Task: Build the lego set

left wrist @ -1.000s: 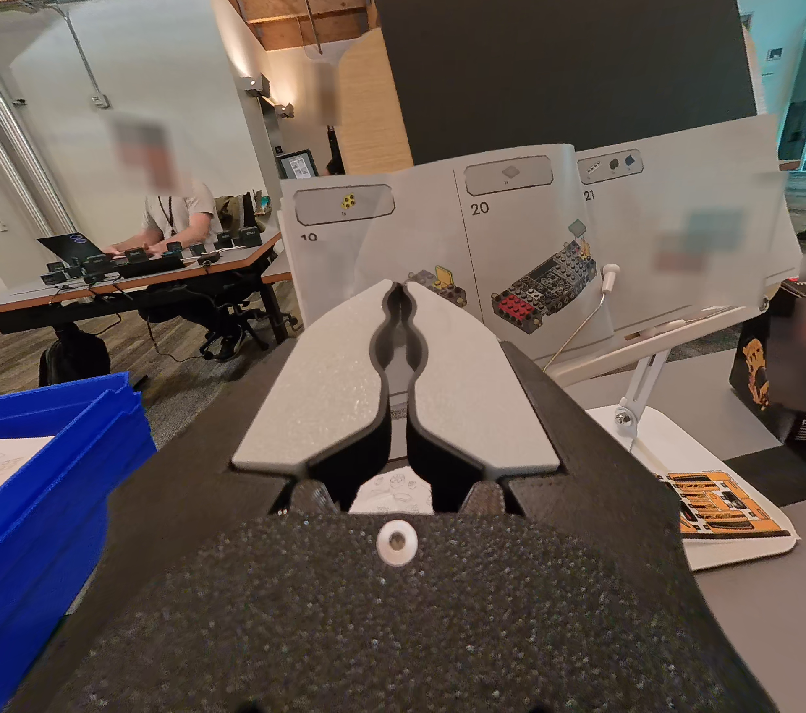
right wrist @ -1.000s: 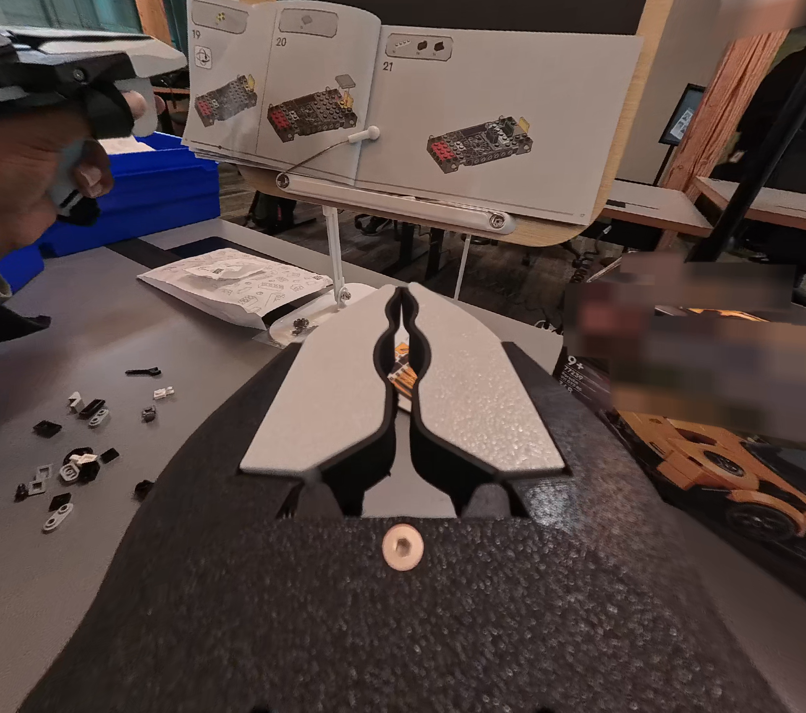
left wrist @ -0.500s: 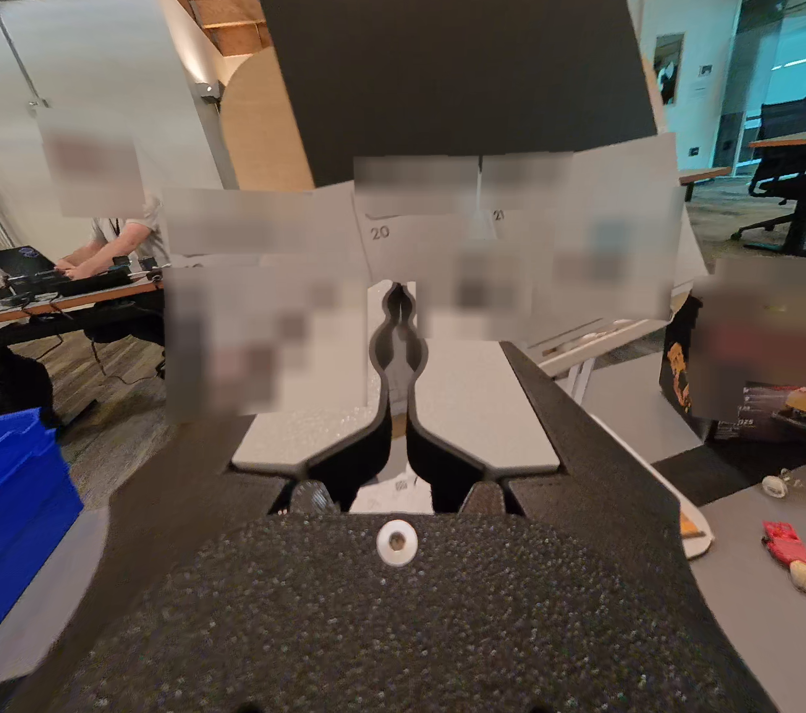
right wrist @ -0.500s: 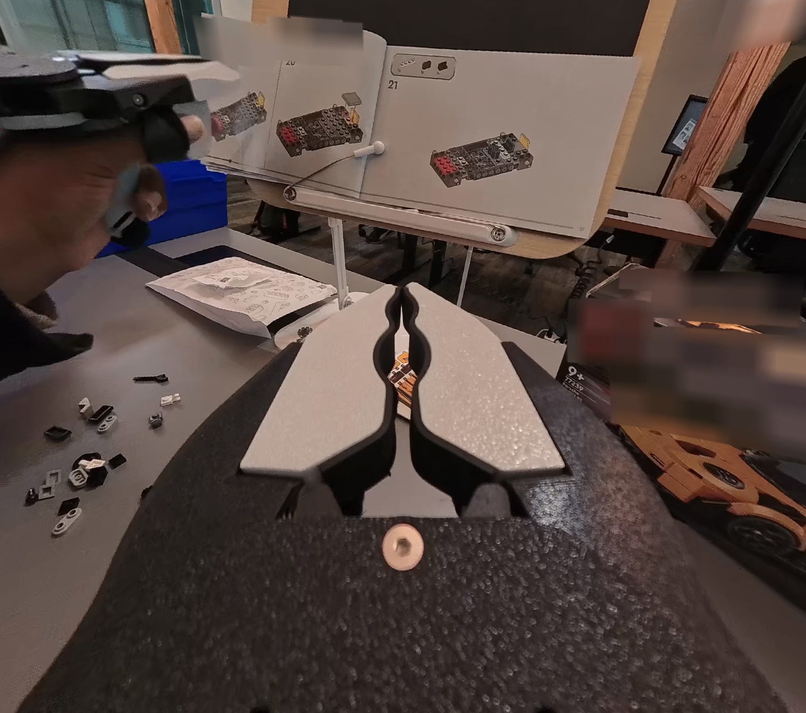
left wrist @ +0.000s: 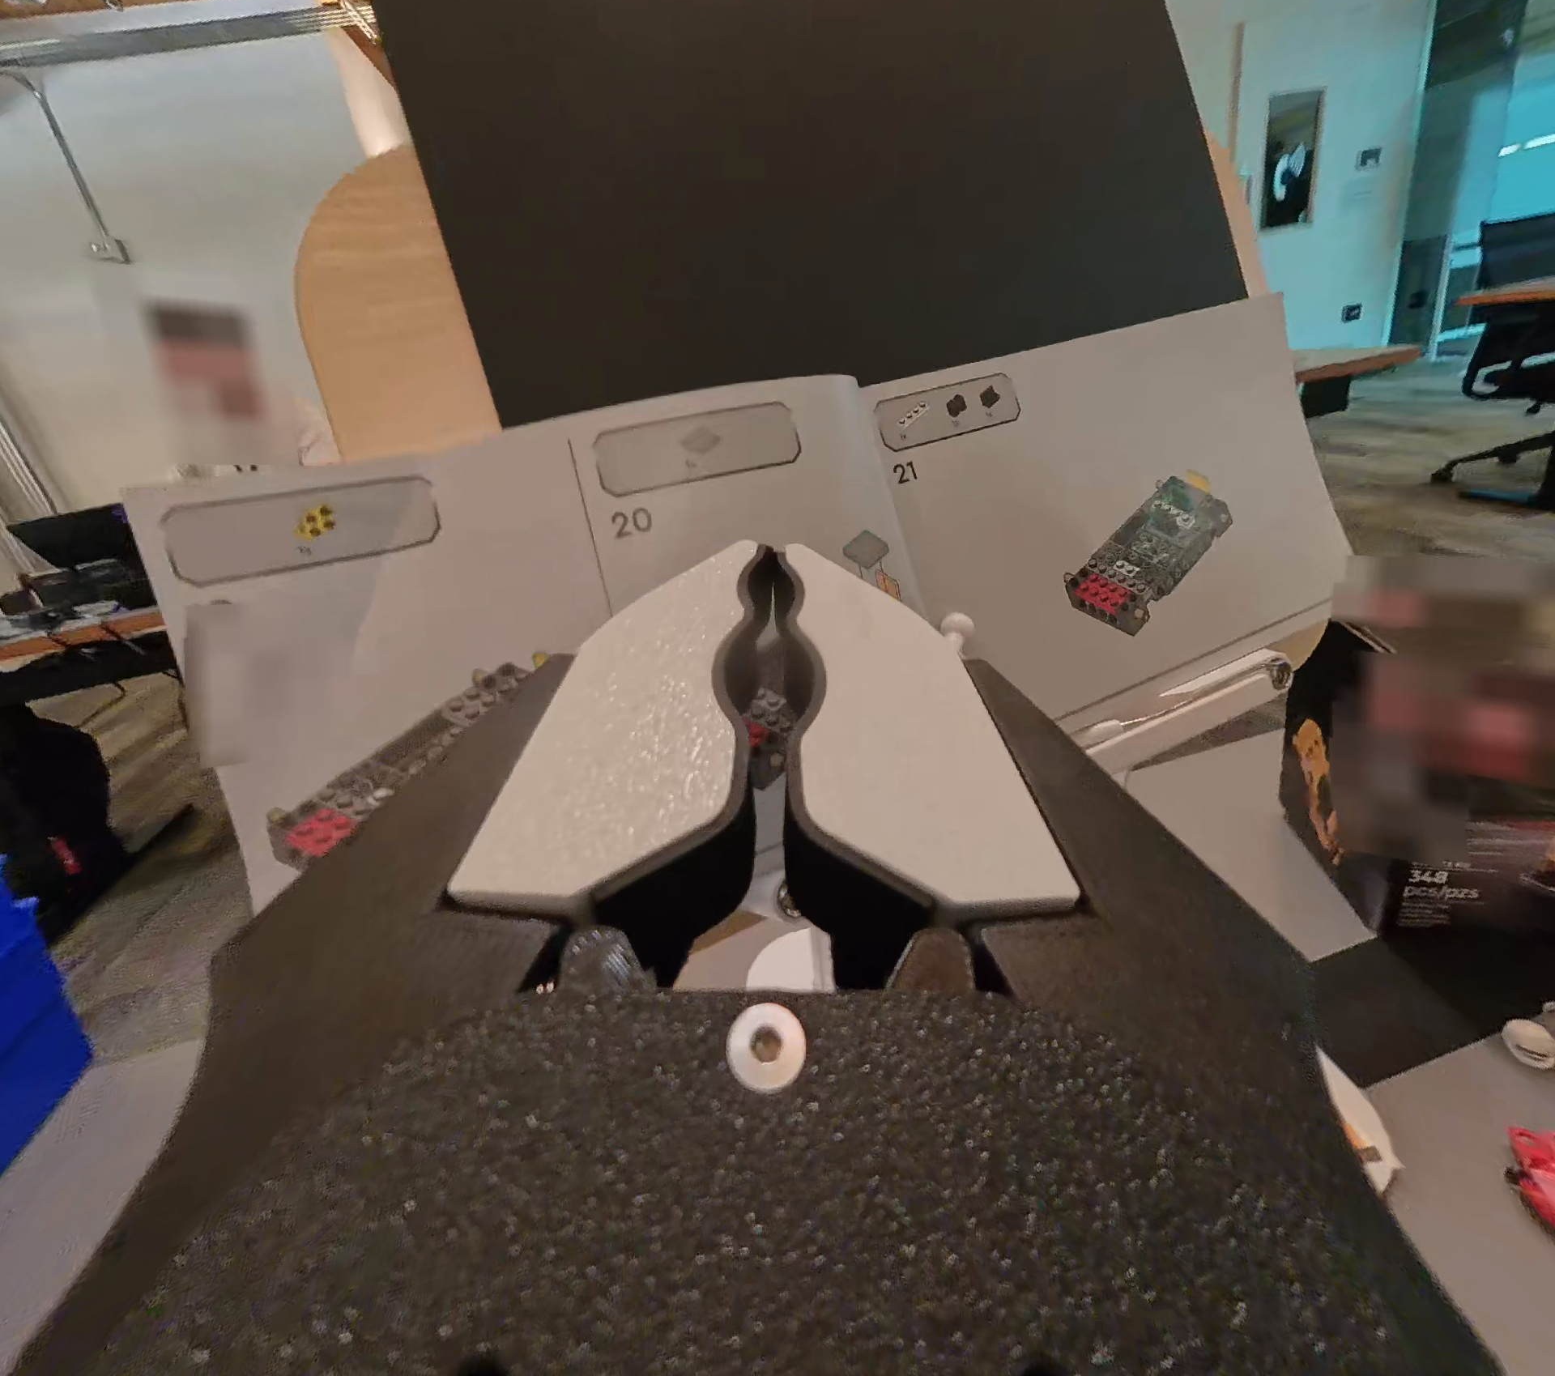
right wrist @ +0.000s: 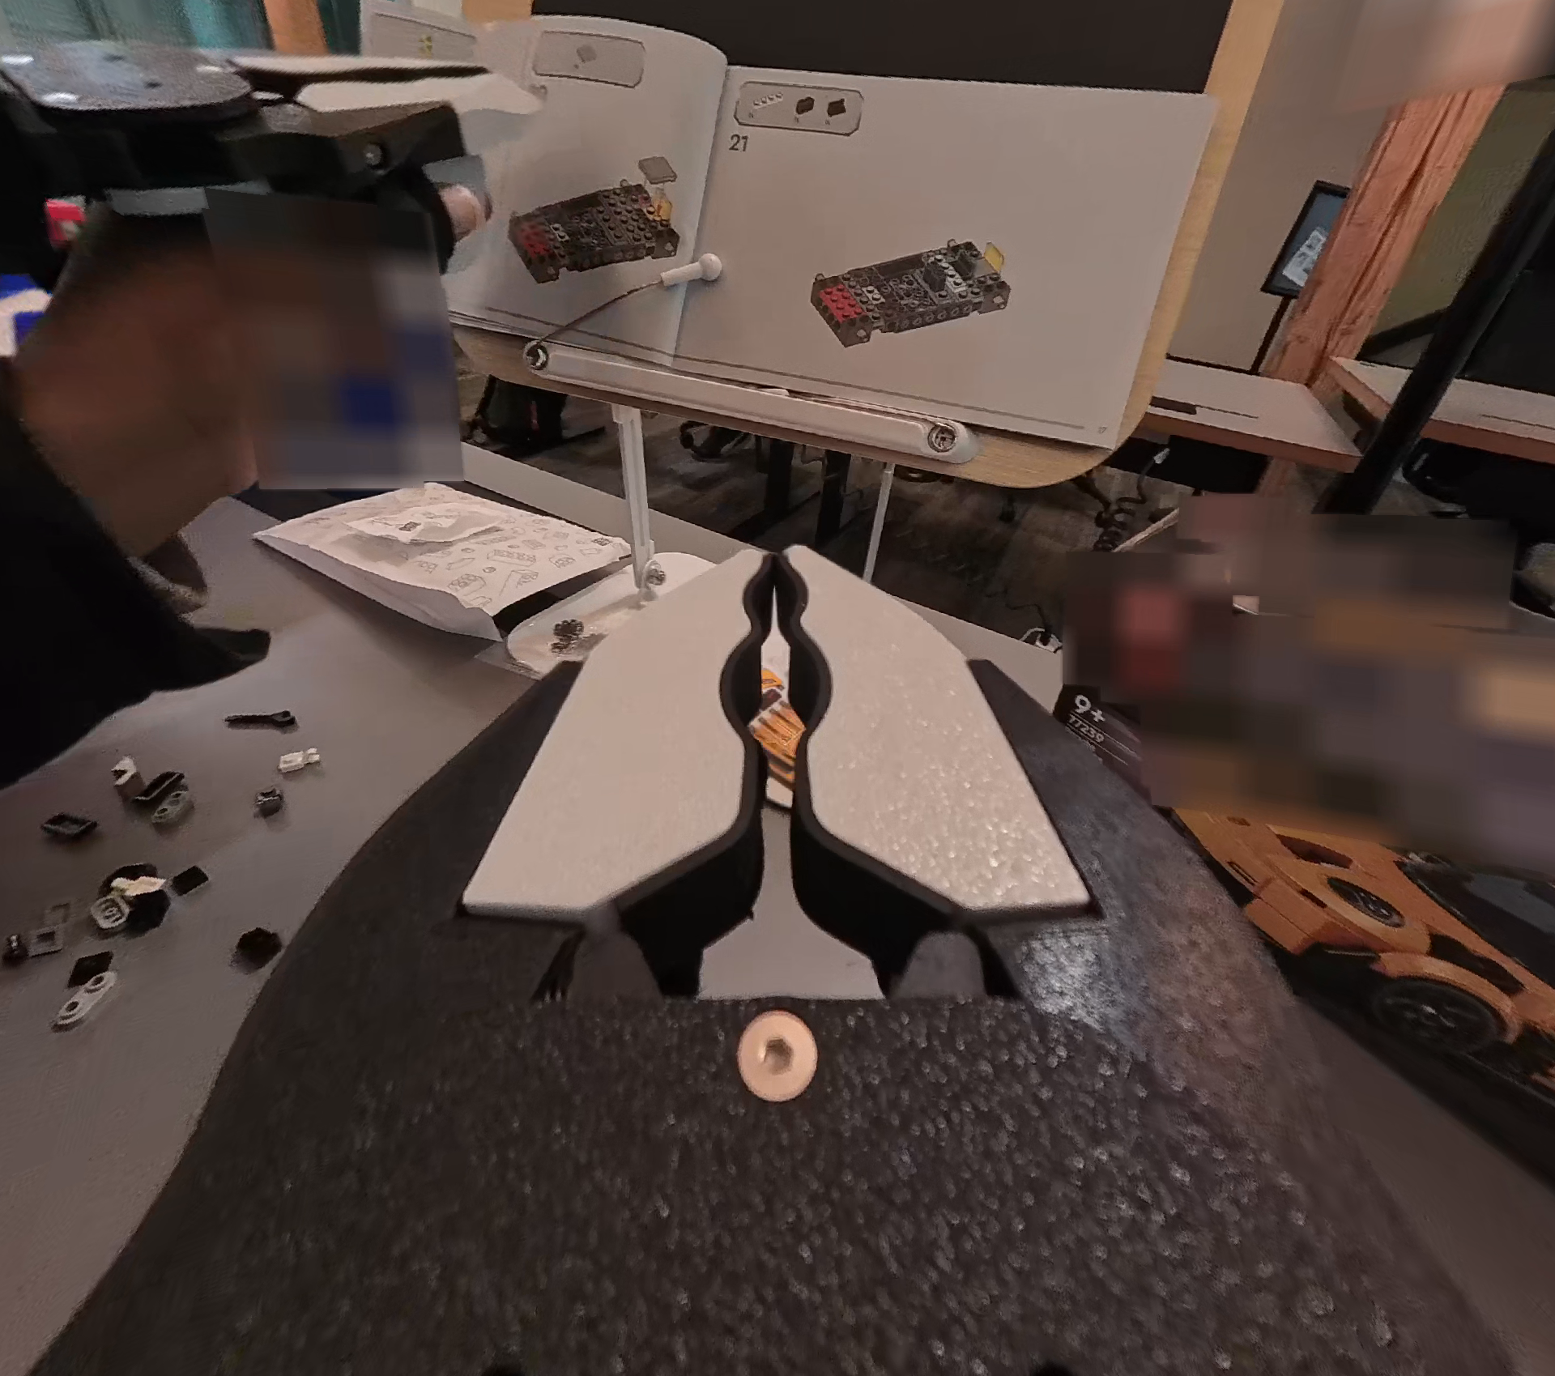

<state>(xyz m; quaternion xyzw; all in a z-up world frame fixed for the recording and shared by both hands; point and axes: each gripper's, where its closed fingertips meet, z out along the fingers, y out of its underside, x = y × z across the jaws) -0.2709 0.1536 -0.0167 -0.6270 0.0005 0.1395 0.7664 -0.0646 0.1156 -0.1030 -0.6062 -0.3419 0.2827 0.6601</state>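
Near the bench's left edge lie the small lego pieces point(right wrist: 126, 890), loose and well apart. The left gripper point(left wrist: 772, 566) is up by the open booklet point(left wrist: 1094, 494) on its stand, jaws pressed together, holding nothing. It could bump the page and flip it – then the step is lost. The right gripper point(right wrist: 774, 566) – also closed and empty – hangs above the bench's middle, near the box point(right wrist: 1346, 915) at the right edge.

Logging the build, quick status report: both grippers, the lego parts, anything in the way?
Left gripper shut, empty, raised toward open instruction booklet. Right gripper shut, empty. Small black and grey lego pieces loose on grey table, untouched. Nothing blocking them.
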